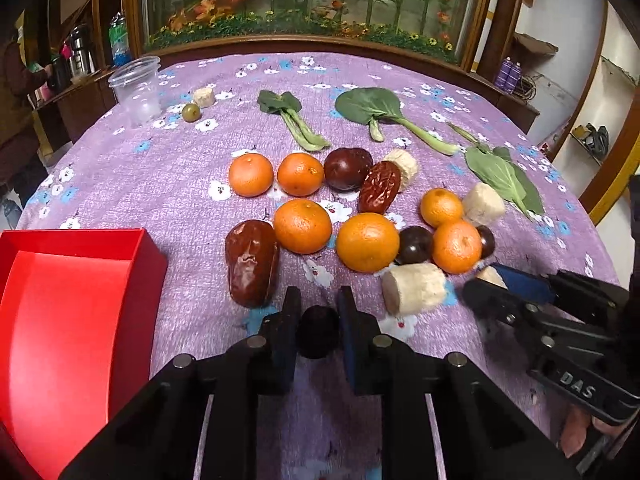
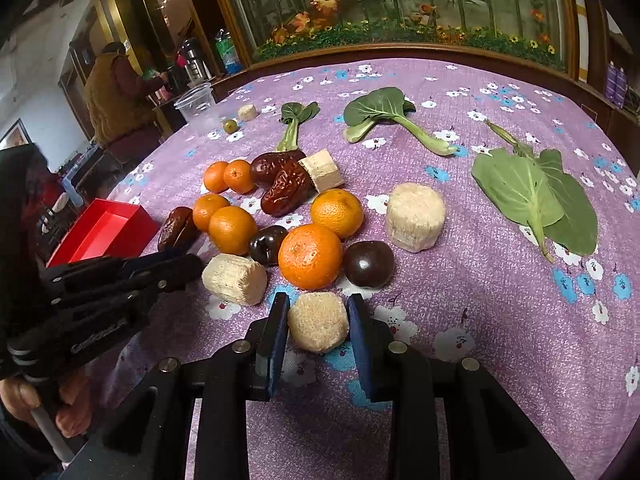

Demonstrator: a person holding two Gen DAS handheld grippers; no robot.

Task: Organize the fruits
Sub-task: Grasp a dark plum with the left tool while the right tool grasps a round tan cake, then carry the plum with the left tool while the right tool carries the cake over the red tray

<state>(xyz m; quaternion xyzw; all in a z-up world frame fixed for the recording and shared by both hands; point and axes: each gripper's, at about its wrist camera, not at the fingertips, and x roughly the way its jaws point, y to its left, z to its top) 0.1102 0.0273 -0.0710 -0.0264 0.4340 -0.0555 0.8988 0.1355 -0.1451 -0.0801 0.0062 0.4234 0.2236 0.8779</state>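
In the left wrist view, my left gripper (image 1: 319, 310) is shut on a small dark round fruit (image 1: 318, 332) low over the purple flowered cloth (image 1: 160, 184). My right gripper (image 2: 319, 305) is shut on a pale beige chunk (image 2: 318, 322); it also shows as the right gripper (image 1: 486, 282) at the right edge. Just beyond lie several oranges (image 1: 303, 226), wrinkled red dates (image 1: 252, 264), dark round fruits (image 2: 369, 264) and more pale chunks (image 1: 414, 288). An open red box (image 1: 60, 300) stands to the left of my left gripper.
Leafy green stalks (image 1: 370, 110) lie across the far half of the cloth. A clear plastic cup (image 1: 136, 88), a small green fruit (image 1: 191, 112) and a pale chunk (image 1: 204, 97) sit at the far left. A person (image 2: 116, 96) stands beyond the table's left side.
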